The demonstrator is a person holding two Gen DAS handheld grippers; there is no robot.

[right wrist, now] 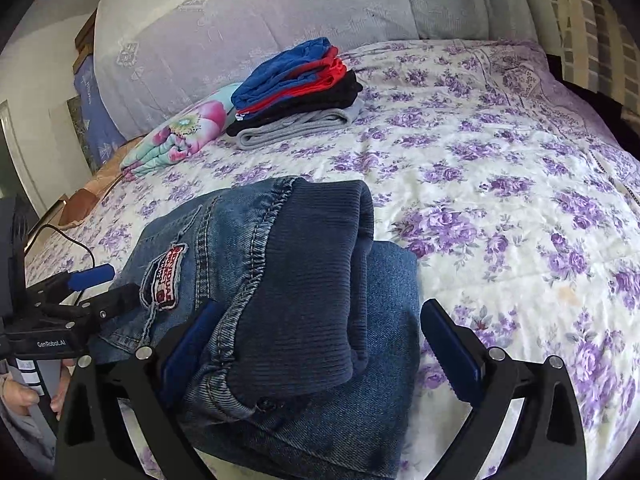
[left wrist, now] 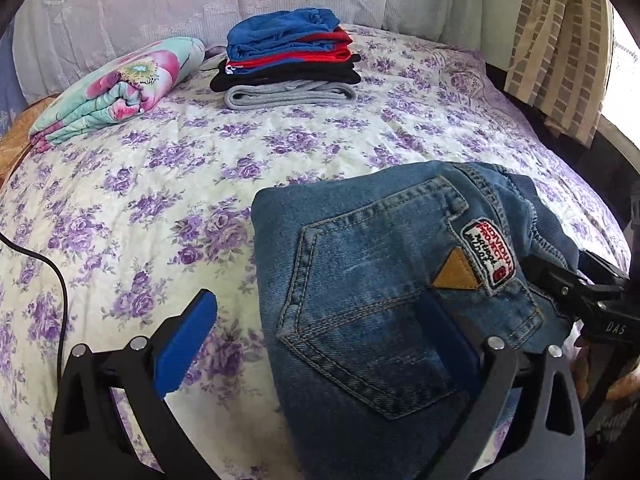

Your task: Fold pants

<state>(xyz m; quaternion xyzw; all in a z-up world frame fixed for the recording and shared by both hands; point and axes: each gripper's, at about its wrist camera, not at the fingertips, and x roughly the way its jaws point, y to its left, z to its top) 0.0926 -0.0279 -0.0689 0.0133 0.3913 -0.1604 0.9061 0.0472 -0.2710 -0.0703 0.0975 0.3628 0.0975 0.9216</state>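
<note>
Folded blue jeans (left wrist: pixel 380 280) lie on the flowered bedspread (left wrist: pixel 160 184), back pocket and red-white patch facing up. My left gripper (left wrist: pixel 316 304) is open wide; its right finger rests on the pocket and its left blue pad (left wrist: pixel 188 344) hovers over bare bedspread. In the right wrist view the jeans (right wrist: pixel 304 280) show their dark ribbed waistband folded on top. My right gripper (right wrist: pixel 320 308) is open, one finger on each side of the bundle. Each gripper shows in the other's view: the right gripper (left wrist: pixel 560 280) at the waistband, the left gripper (right wrist: pixel 116 284) by the patch.
A stack of folded clothes (left wrist: pixel 288 56) in blue, red, black and grey sits at the far side of the bed, beside a folded floral blanket (left wrist: pixel 120 88). A black cable (left wrist: pixel 52 272) crosses the left edge. A curtain (left wrist: pixel 560 40) hangs at the right. A hand (right wrist: pixel 24 396) holds the left gripper's handle.
</note>
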